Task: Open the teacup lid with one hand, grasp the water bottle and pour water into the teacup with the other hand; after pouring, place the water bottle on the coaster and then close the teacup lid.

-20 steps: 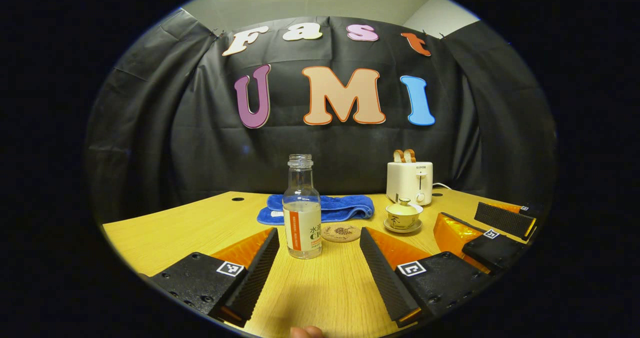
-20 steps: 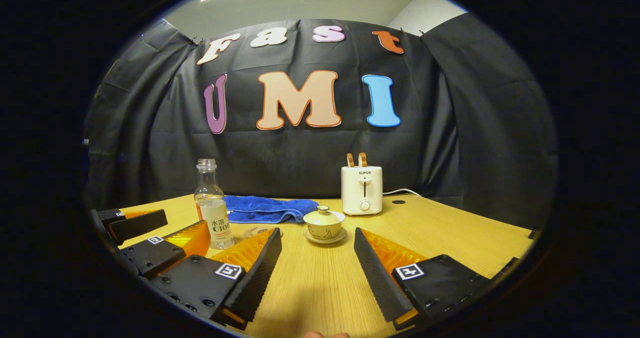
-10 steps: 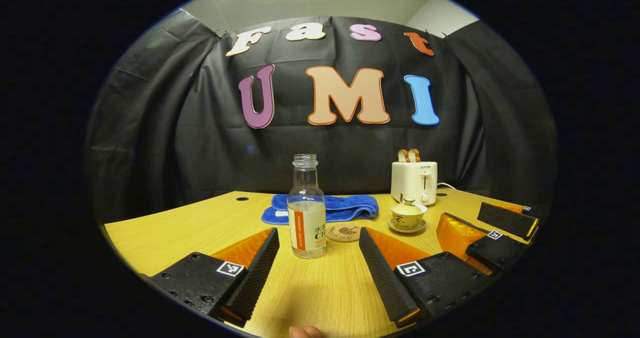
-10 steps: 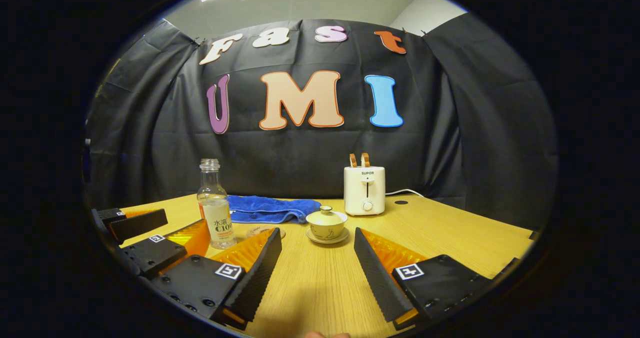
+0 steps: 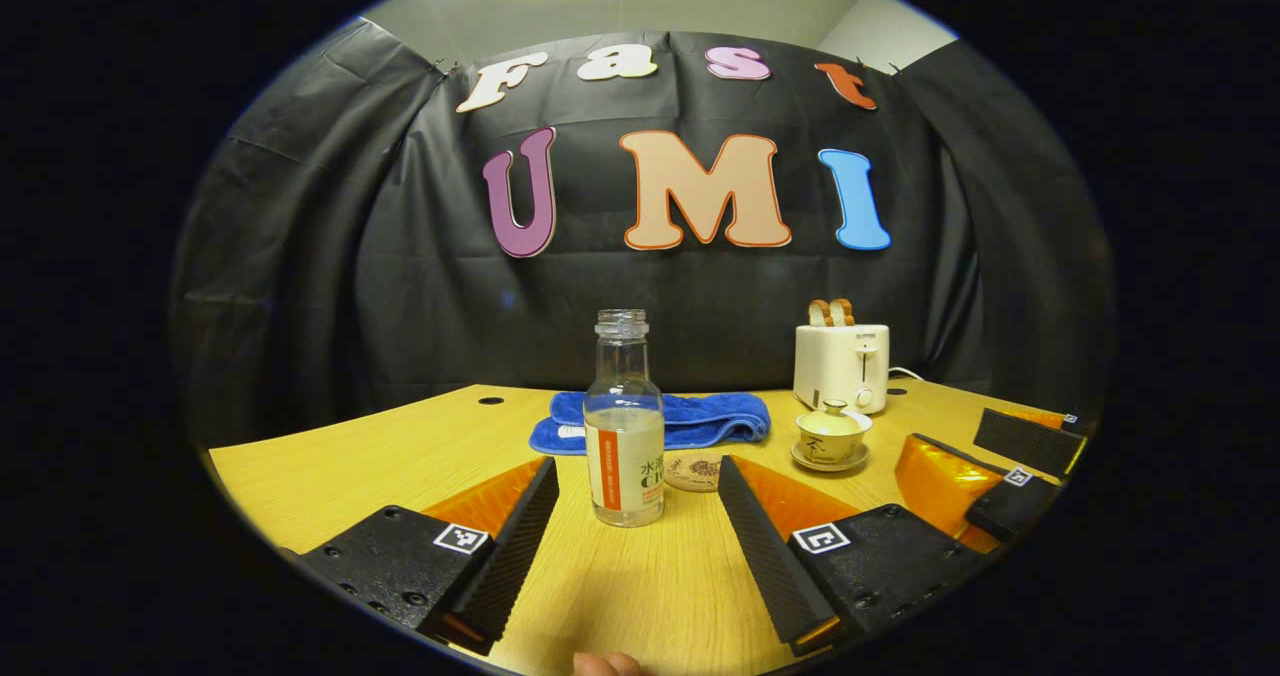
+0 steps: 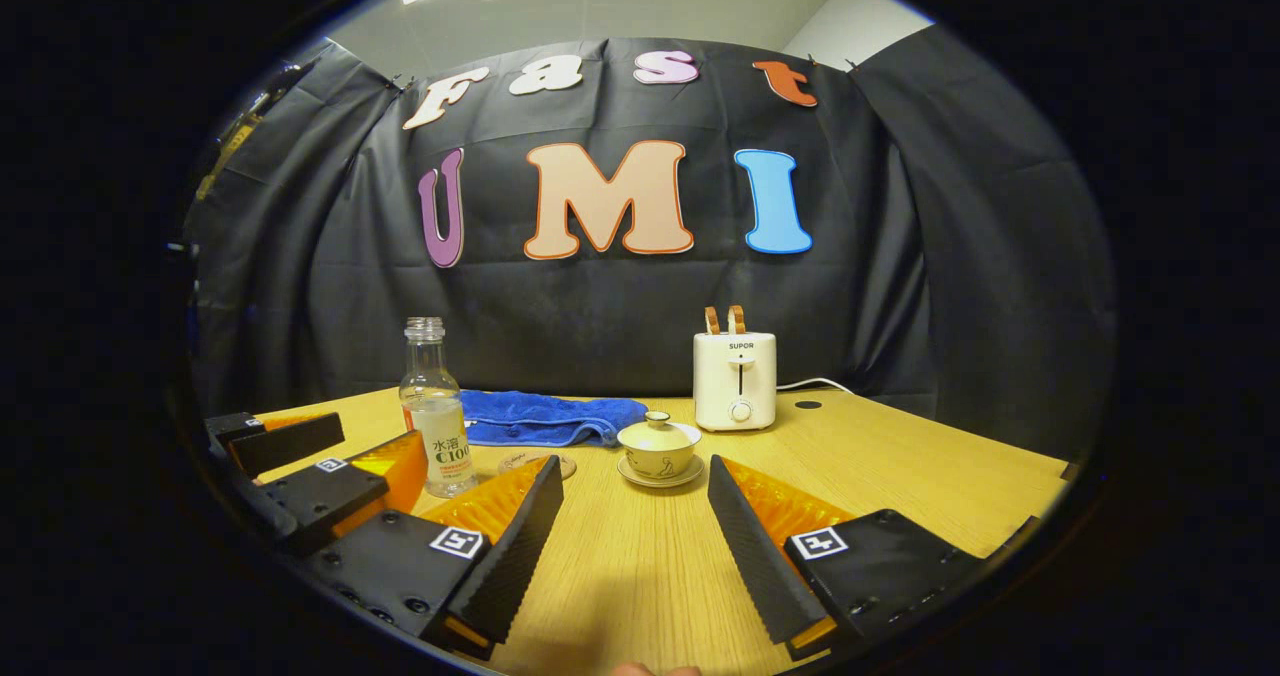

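— What do we have in front of us on the pale wooden worktop [image 5: 340, 456]?

— In the left gripper view, we see the clear, uncapped plastic water bottle [image 5: 624, 426] standing upright just ahead of the left gripper [image 5: 636, 526], between the lines of its two fingers but touched by neither. Its jaws are spread wide, grasping nothing. The bottle is partly filled and wears a white label with an orange stripe; we leave its printing unread.

— And the cup?

— The small cream ceramic teacup [image 6: 658, 446] sits on its saucer with the knobbed lid [image 6: 657, 424] on, in the right gripper view straight ahead of the right gripper [image 6: 634, 526], well apart from its fingertips. Those jaws too stand released and empty. There is a dark brush mark on the cup's side, too small for us to make out.

— Where is the coaster?

— The round tan coaster [image 5: 694, 472], with a dark pattern at its centre, lies flat between bottle and teacup, just beside the bottle's base. It is bare.

— Anything behind?

— A folded blue towel [image 6: 540, 421] lies at the back, and a cream two-slot toaster [image 6: 735, 381] with two slices of bread up stands behind the teacup. Each gripper carries small square black-and-white markers on its fingers.
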Demonstrator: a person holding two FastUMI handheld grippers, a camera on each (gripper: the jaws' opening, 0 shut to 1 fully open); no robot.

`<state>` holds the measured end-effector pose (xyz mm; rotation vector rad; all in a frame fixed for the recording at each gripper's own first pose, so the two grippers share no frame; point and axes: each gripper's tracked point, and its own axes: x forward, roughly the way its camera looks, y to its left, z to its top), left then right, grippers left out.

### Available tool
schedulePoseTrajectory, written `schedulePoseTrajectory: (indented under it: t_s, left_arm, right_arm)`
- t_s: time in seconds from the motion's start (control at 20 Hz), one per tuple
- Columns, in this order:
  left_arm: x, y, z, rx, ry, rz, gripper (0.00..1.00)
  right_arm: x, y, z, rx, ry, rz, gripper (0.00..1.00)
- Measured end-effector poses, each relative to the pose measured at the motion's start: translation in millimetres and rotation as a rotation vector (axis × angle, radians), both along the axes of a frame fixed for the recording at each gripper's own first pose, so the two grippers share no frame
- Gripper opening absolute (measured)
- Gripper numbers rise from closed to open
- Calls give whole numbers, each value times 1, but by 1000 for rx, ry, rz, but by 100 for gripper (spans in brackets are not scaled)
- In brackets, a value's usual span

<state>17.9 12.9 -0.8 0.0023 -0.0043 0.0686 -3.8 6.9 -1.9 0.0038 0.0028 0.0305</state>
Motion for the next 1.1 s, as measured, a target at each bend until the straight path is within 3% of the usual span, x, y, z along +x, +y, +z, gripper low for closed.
schedulePoseTrajectory:
  t_s: [0.4,0.6,1.0,1.05,1.1]
  left_arm:
    - [66,16,-2,4,12,9,94]
    - [74,19,-3,-4,6,15,94]
    - [61,16,-2,-3,7,3,94]
    - [57,15,-2,-4,5,-2,94]
    - [56,13,-1,-3,3,-9,94]
  right_arm:
    - [11,-25,1,0,0,-32,95]
    - [18,-29,2,-1,-7,-38,95]
    - [130,-16,-6,5,24,61,93]
    - [143,-15,-8,2,33,62,98]
    - [156,-14,-9,-1,42,62,93]
